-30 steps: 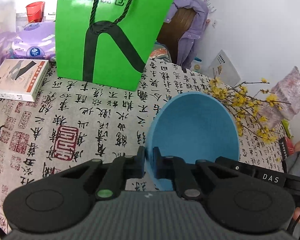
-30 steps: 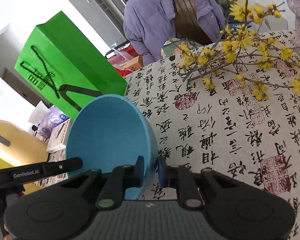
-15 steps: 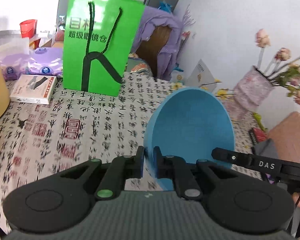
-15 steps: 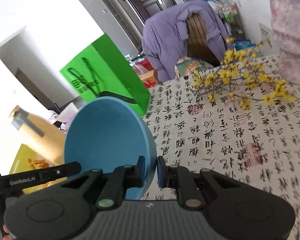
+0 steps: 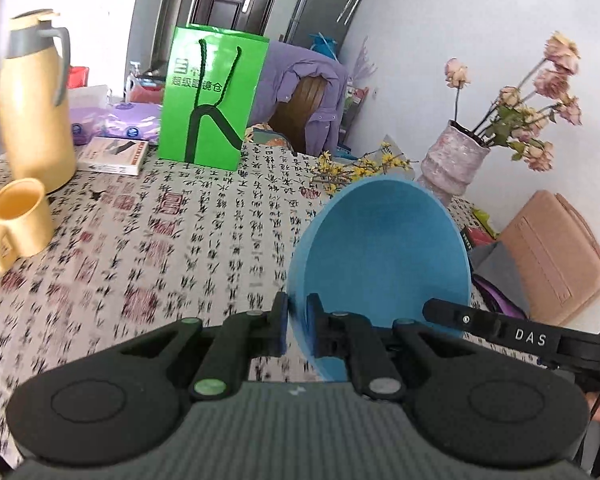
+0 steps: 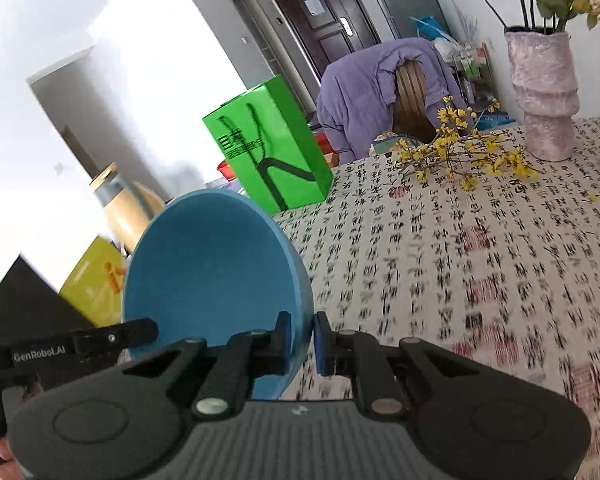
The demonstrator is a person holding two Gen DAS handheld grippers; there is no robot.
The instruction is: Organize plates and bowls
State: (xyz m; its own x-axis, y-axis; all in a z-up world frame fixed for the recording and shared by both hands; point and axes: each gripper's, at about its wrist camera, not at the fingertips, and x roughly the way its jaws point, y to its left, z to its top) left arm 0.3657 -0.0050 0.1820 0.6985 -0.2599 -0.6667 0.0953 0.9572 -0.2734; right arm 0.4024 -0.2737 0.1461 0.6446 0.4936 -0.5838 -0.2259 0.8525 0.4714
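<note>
White letters "DAS" stand on the black bar-shaped gripper arm [image 5: 528,338] at the right of the left wrist view, and "GenRobot.AI" on the matching black bar [image 6: 40,356] at the left of the right wrist view. The glossy green paper gift bag [image 5: 212,96] carries pale Chinese characters reading roughly 超级眼镜仓 (the larger line above is half hidden by its cord handles). The cream tablecloth [image 5: 204,216] is printed all over with black calligraphy and red seal stamps, too blurred to read

Bright daylight blows out the left side; the tablecloth [image 5: 204,240] smears with motion blur, fisheye-bent edges.
</note>
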